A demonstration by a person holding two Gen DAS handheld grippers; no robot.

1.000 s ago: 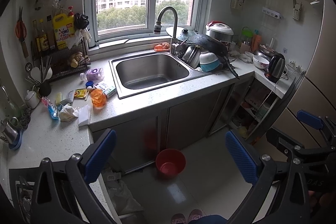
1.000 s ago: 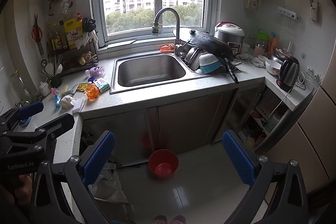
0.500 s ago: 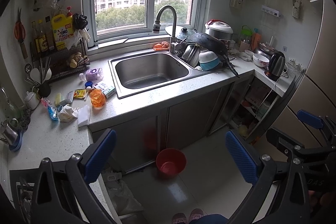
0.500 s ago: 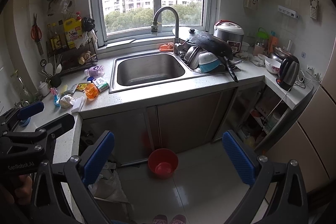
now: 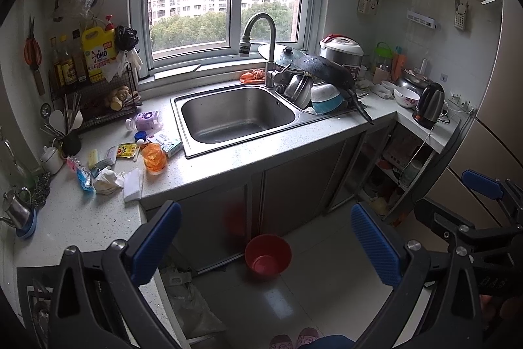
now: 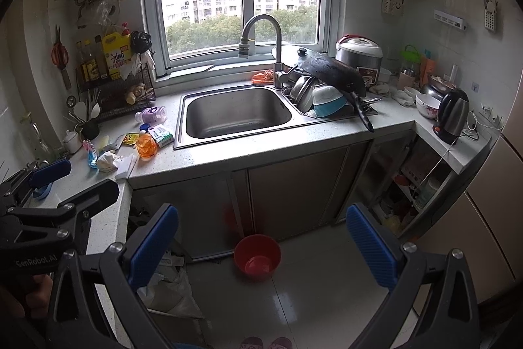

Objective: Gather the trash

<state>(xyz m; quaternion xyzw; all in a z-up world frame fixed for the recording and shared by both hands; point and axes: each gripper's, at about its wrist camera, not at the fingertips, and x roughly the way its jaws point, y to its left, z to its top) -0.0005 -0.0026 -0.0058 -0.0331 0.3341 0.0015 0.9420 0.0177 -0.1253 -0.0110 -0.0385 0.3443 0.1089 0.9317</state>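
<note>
At the far left of the desk (image 5: 81, 224) a small metal pitcher (image 5: 14, 208) sits on a blue dish, with a wire rack (image 5: 94, 100) of bottles and a yellow detergent jug (image 5: 94, 54) against the wall behind. Just right of that lies the trash, scattered on the desk between the rack and the sink: a blue-and-pink wrapper (image 5: 80, 172), a crumpled white tissue (image 5: 106, 182), a folded white napkin (image 5: 134, 185) at the desk's front edge, a yellow sachet (image 5: 126, 150), an orange crumpled plastic cup (image 5: 154, 157), a small green-and-white carton (image 5: 166, 143) touching the sink's rim, and a toppled purple bottle (image 5: 146, 120) farther back. The steel sink (image 5: 235, 116) comes next, under a curved faucet (image 5: 261, 48) and the window, and to its right a heap of dishes with a black pan (image 5: 330, 71) resting on top, handle pointing out over the edge. A rice cooker (image 5: 343, 51) stands behind, and a kettle (image 5: 430, 105) on the side desk. On the floor below the cabinets sits a red bucket (image 5: 268, 257). The left claw (image 5: 266, 247) hangs over the floor in front of the cabinets, its blue-padded fingers spread wide with nothing between them. The right claw (image 6: 261, 244) is beside it, likewise gaping wide and holding nothing; only its upper finger (image 5: 480, 183) shows at the right edge of the left wrist view. Neither claw touches any trash.
</note>
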